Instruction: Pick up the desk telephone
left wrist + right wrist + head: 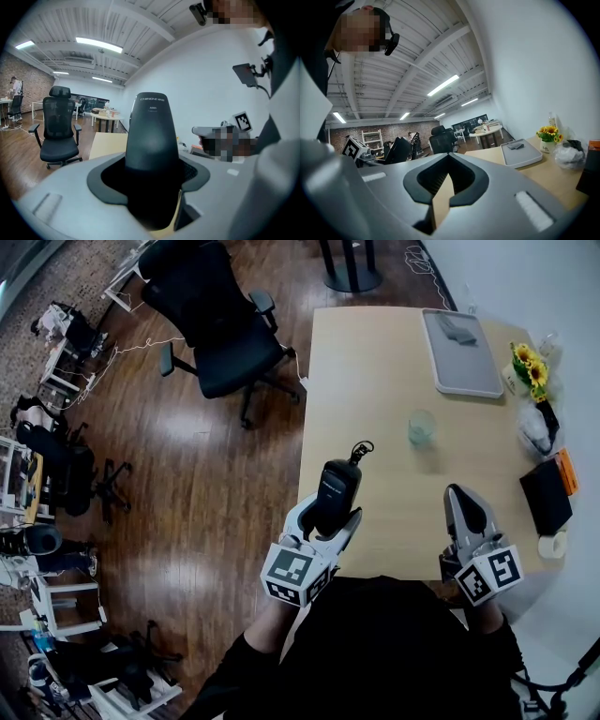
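My left gripper [331, 514] is shut on a black telephone handset [336, 486], which stands up out of the jaws over the front left edge of the wooden table [375, 381]. A short black cord loop [361, 450] shows at its top end. In the left gripper view the handset [151, 133] fills the gap between the jaws of the left gripper [152, 176]. My right gripper [462, 500] hovers over the table's front right part, shut with nothing in it. In its own view the right gripper [446, 180] shows its jaws closed together.
A grey tray [461, 354] lies at the table's far right, and a clear glass [421, 427] stands mid-table. Yellow flowers [530, 366], a plastic bag [535, 431], a black box [546, 495] and a tape roll [554, 544] line the right edge. A black office chair [221, 326] stands left.
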Demonstrator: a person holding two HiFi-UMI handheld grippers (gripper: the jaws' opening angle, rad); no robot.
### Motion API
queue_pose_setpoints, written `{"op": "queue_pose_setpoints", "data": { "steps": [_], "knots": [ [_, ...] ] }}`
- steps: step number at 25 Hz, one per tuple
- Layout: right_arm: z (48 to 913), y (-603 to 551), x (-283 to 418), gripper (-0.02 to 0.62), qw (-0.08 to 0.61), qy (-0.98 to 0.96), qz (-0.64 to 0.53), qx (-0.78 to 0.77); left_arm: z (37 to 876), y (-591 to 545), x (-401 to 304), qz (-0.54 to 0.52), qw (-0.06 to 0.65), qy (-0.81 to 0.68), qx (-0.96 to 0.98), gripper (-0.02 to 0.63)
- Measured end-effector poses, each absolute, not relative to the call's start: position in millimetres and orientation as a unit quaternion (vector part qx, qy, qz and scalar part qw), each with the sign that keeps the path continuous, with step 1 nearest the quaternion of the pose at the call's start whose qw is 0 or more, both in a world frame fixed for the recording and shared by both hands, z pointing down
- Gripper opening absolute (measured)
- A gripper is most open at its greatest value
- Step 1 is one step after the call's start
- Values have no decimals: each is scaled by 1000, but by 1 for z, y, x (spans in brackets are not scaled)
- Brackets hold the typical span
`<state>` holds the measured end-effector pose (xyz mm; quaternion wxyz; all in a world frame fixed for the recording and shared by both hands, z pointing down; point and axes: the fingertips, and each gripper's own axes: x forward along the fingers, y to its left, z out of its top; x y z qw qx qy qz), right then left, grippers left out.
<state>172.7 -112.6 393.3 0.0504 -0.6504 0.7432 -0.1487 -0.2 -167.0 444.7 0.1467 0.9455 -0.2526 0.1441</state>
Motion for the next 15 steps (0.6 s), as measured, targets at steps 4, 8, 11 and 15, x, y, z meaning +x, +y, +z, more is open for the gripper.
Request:
{"op": "queue_pose_setpoints", "data": {
  "steps": [4, 8, 11, 15],
  "knots": [
    [393, -112, 172, 2, 50, 742, -150, -651, 445, -167, -1, 145, 150, -253, 945, 259],
    [394, -111, 172, 2, 50, 742, -152, -650, 445, -166, 0, 148, 144, -250, 946, 259],
    [395, -111, 173, 2, 51, 743, -152, -650, 446, -165, 0, 149, 145, -251, 946, 259],
    [396, -110, 173, 2, 51, 743, -153, -649, 448, -164, 0, 150, 153, -254, 943, 259]
  ]
}}
